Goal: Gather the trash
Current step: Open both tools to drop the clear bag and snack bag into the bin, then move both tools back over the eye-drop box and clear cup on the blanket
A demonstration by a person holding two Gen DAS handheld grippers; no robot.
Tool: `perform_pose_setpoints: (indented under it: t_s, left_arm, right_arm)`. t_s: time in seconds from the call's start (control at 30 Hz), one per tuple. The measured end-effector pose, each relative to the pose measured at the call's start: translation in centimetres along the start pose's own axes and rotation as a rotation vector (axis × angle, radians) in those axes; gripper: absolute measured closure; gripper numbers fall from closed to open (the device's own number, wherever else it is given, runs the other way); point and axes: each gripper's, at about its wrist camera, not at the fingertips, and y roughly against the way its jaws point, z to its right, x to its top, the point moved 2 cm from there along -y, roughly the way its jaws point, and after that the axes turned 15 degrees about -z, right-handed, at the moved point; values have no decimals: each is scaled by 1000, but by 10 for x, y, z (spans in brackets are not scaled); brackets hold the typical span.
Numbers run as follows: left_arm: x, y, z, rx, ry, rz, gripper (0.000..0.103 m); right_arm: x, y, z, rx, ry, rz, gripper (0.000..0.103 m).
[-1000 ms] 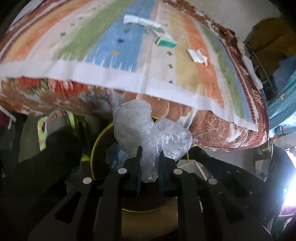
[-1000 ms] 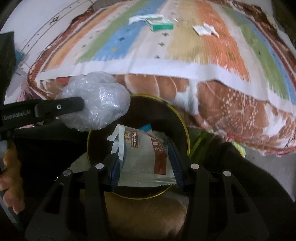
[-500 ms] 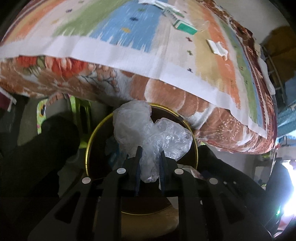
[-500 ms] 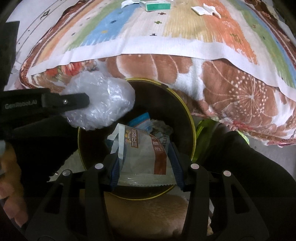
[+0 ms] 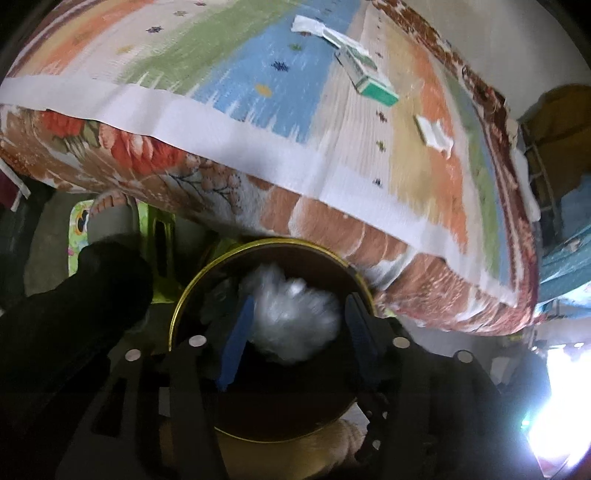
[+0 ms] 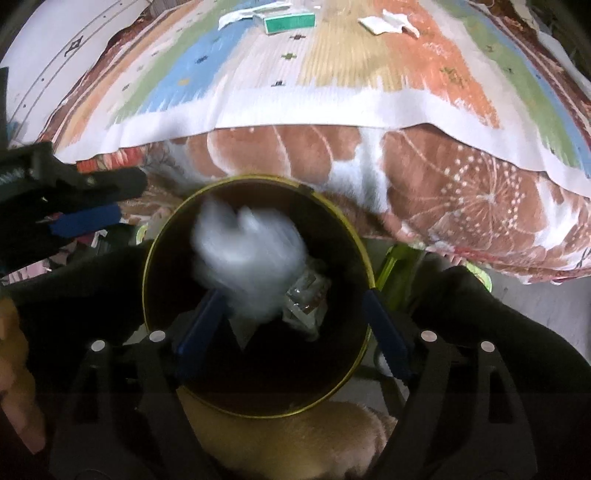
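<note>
Over a dark round bin with a gold rim [image 5: 177, 314] [image 6: 258, 177], both grippers point down. My left gripper [image 5: 300, 299] has its jaws opening; a crumpled clear plastic bag [image 5: 291, 321] [image 6: 247, 254] is blurred and dropping between the blue pads into the bin, touching neither. My right gripper [image 6: 291, 295] is opening too, with nothing pressed between its pads. A snack wrapper [image 6: 306, 299] lies down inside the bin. On the bed remain a green-and-white box [image 5: 369, 79] [image 6: 290, 22], a white paper strip [image 5: 308, 26] and a crumpled white paper [image 5: 434, 134].
A bed with a striped cloth [image 5: 258, 122] over a floral blanket [image 6: 461, 192] overhangs the bin's far side. A green stool [image 5: 155, 236] stands left of the bin. The person's dark-trousered legs [image 6: 480, 314] flank the bin, and a hand [image 6: 14, 369] holds the left gripper.
Both grippers opened. The plastic bag left the left gripper's pads and is falling into the bin. The snack wrapper left the right gripper's pads and now lies inside the bin.
</note>
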Motion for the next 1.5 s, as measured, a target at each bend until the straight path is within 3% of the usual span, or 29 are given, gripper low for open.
perform_pose_setpoints:
  t_s: [0.2,0.33,0.47,0.6,0.77,0.93,1.1,1.5]
  left_arm:
    - [5,25,3,-6,-18,62,50]
    - [2,47,11,-4,-77,127,41]
    - [4,62,17,29,-119,175,38]
    - [9,81,22,50,-145,230,33]
    - [12,101,30,52,-210,264,27]
    - [27,111,29,64,-189,280,21]
    - [34,124,45,172,-269,357,6]
    - [69,123,62,229,-306,368,6]
  right_arm:
    - [3,17,0,21,3,48,28]
    - [4,34,-1,40,10,95,28]
    - [6,57,-12,5,65,177,27]
    - [10,73,-15,30,81,222,26]
    - [26,96,-21,-56,132,292,26]
    - [45,114,-20,-60,137,338,24]
    - [60,131,-20,-47,158,380,20]
    - [117,145,4,-12,137,437,9]
